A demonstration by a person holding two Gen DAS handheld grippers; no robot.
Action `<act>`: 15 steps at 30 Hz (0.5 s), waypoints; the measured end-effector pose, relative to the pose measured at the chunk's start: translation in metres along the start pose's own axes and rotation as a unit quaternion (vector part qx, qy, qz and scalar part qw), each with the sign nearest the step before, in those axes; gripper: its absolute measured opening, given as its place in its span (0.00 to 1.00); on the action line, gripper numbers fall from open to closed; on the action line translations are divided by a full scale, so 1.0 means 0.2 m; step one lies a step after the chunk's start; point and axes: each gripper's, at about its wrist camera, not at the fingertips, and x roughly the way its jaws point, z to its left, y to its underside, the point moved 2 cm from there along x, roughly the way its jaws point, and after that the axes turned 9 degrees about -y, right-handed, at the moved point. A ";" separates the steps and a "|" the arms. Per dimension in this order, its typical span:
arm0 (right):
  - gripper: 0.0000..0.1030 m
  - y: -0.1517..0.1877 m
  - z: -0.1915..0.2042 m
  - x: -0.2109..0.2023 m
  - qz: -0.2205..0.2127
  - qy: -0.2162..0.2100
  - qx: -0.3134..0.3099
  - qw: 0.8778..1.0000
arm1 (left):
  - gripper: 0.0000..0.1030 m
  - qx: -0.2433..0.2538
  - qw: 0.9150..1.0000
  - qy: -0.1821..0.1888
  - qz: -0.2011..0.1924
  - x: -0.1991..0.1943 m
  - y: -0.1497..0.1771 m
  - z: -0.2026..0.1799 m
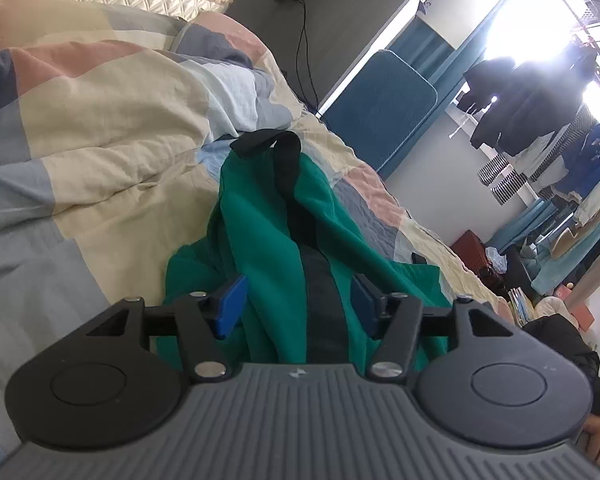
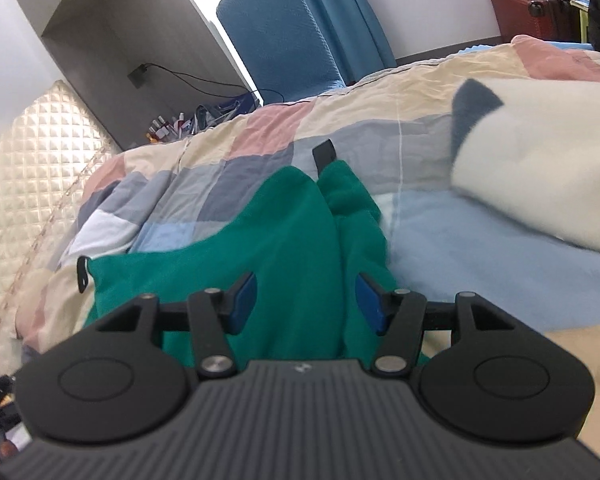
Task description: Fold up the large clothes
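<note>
A green garment (image 1: pixel 260 240) with black straps (image 1: pixel 286 160) lies bunched on a patchwork bed cover (image 1: pixel 100 140). My left gripper (image 1: pixel 298 304) is open, its blue pads on either side of a raised fold of the green cloth with a dark band down it. In the right wrist view the same green garment (image 2: pixel 292 232) spreads on the bed cover (image 2: pixel 260 132), a black strap end (image 2: pixel 325 154) at its far tip. My right gripper (image 2: pixel 306 302) is open, its pads straddling a ridge of the cloth.
A cream blanket with a dark corner (image 2: pixel 540 168) lies to the right of the garment. A blue padded chair (image 2: pixel 276 28) stands beyond the bed. A quilted headboard (image 2: pixel 28 160) is on the left. A rack of hanging clothes (image 1: pixel 540 120) stands by the bright window.
</note>
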 end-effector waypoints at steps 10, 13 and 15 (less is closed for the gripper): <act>0.54 0.09 -0.01 0.22 0.041 0.009 -0.018 0.999 | 0.58 0.071 0.997 -0.028 -0.006 0.17 0.10 -0.12; 0.25 0.12 -0.01 0.29 0.051 0.021 -0.031 0.998 | 0.28 0.075 0.997 -0.034 -0.013 0.19 0.10 -0.12; 0.08 0.12 0.00 0.30 0.043 0.015 -0.030 0.998 | 0.09 0.070 0.997 -0.032 -0.018 0.18 0.08 -0.11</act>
